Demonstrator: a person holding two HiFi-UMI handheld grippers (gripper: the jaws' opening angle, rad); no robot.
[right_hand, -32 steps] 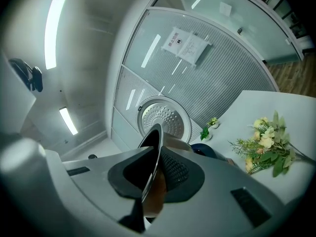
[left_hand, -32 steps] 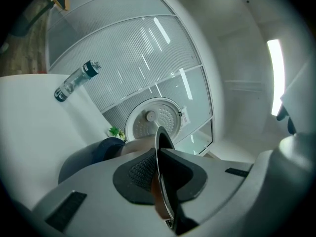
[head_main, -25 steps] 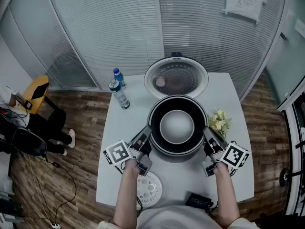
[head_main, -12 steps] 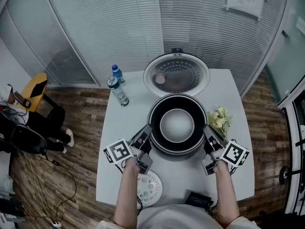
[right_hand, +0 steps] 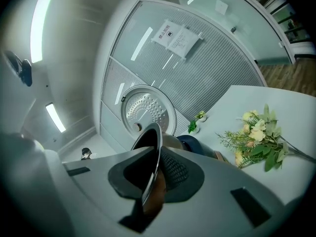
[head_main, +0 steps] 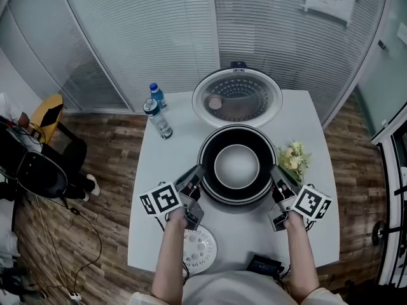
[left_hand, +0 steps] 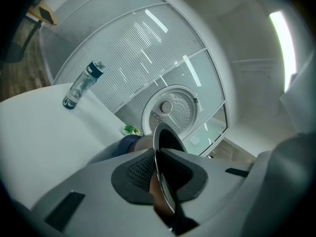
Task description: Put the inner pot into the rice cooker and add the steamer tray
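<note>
The inner pot (head_main: pixel 236 166), dark-rimmed with a pale silvery floor, hangs level in the mouth of the rice cooker (head_main: pixel 236 203). The cooker's perforated lid (head_main: pixel 236 99) stands open behind it. My left gripper (head_main: pixel 198 178) is shut on the pot's left rim (left_hand: pixel 159 157), and my right gripper (head_main: pixel 277 179) is shut on its right rim (right_hand: pixel 151 167). Both gripper views show the thin rim pinched between the pads, with some brownish pot wall showing above the dark blue cooker body (left_hand: pixel 124 144). The white steamer tray (head_main: pixel 200 249), round and holed, lies flat on the table near me.
Two water bottles (head_main: pixel 157 120) stand at the back left of the white table (head_main: pixel 152 189). A small bunch of flowers (head_main: pixel 292 161) lies right of the cooker. A black device (head_main: pixel 264 267) sits at the near table edge. Glass walls with blinds stand behind.
</note>
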